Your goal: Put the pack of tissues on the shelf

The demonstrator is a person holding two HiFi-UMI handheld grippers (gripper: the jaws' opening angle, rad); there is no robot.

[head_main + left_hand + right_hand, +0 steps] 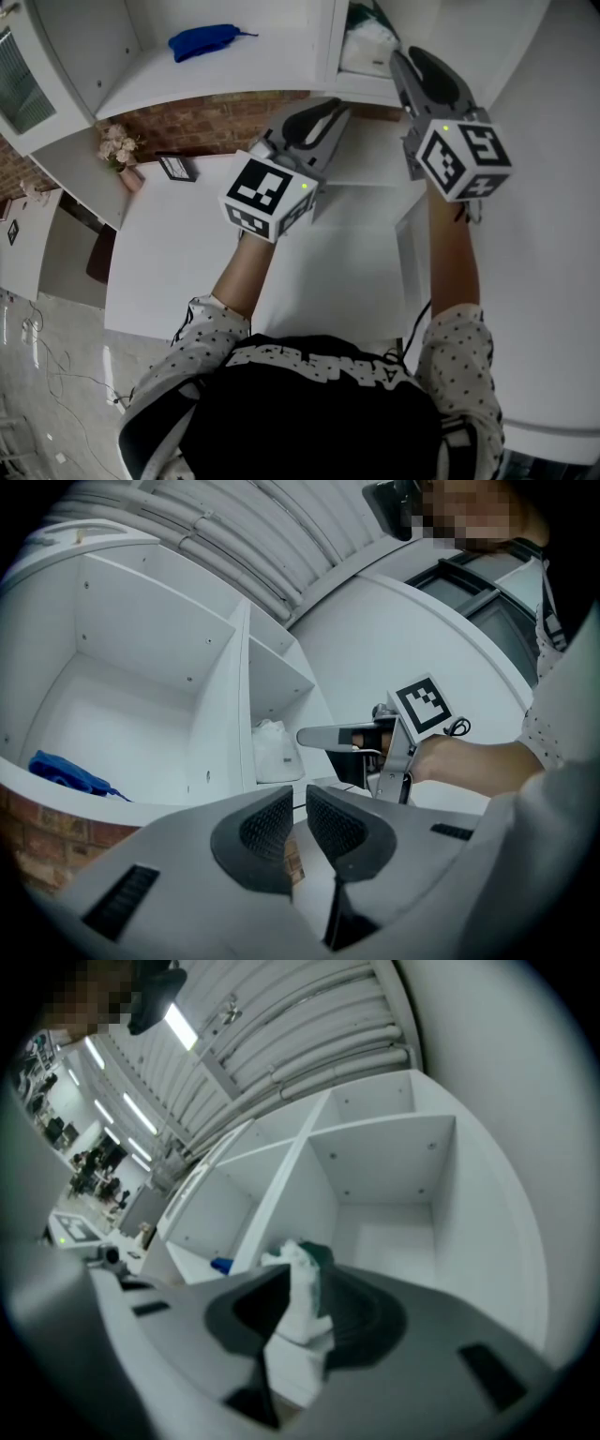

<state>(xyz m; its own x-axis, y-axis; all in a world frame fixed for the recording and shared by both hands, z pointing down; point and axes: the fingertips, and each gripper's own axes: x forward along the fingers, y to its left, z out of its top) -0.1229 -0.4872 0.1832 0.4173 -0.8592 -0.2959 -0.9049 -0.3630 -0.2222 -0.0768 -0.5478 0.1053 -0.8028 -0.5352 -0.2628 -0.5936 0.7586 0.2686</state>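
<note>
1. Right gripper [305,1277]: my jaws stand partly closed, with the pack of tissues [272,754] pinched between the pads. I judge the grip light, since much of the pack projects ahead of the pads.
2. Location: the pack appears to rest already on the floor of the shelf [234,84], in the compartment right of the divider [242,696]. Release looks like the remaining step.
3. Left gripper [298,801]: my jaws are nearly together, with a narrow gap between the pads and nothing in them. I hold it low and back, probably to leave the compartment free.
4. The neighbouring compartment holds 1 blue item [202,40].
5. Markings: no print on the pack is legible. Each marker cube [267,192] carries only black-and-white squares.
</note>
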